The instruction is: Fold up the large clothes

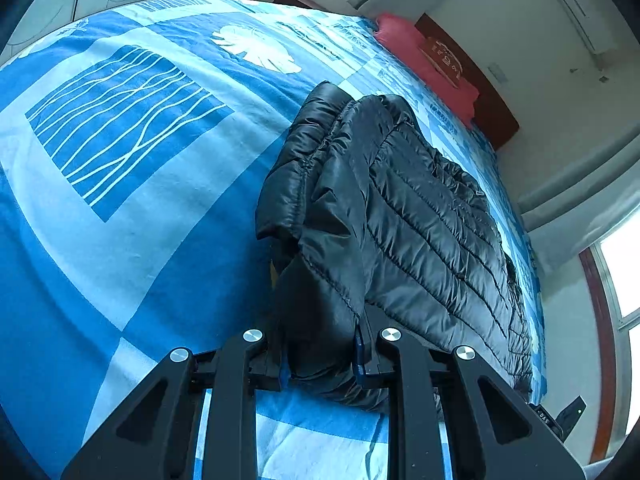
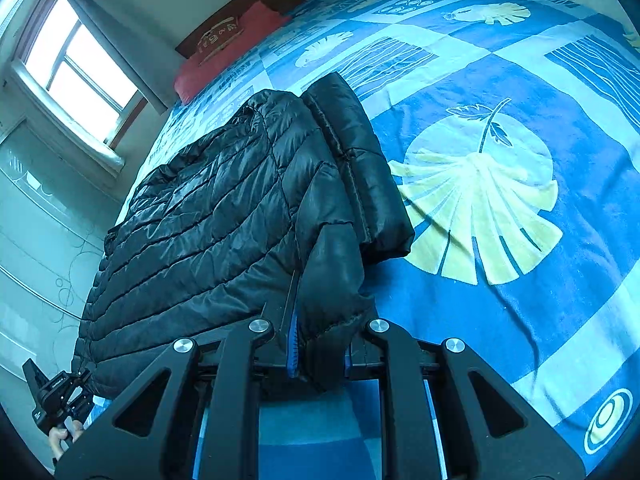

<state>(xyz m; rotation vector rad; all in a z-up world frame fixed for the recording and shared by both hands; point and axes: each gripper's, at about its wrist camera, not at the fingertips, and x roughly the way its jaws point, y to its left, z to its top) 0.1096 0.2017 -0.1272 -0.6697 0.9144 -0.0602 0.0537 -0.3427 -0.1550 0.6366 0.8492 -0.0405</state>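
A black quilted puffer jacket (image 1: 420,216) lies on a bed with a blue patterned cover (image 1: 132,184), partly folded, with a sleeve laid along its edge. My left gripper (image 1: 322,356) is shut on a fold of the jacket's near edge. In the right wrist view the same jacket (image 2: 208,220) stretches away to the left, and my right gripper (image 2: 320,356) is shut on a bunched corner of its edge. Both held parts are lifted a little off the cover. The left gripper also shows at the far lower left of the right wrist view (image 2: 60,396).
A red pillow (image 1: 424,64) lies against the dark wooden headboard (image 1: 480,92) at the head of the bed. A window (image 2: 76,60) with a curtain is beside the bed. The blue cover (image 2: 500,200) spreads wide beside the jacket.
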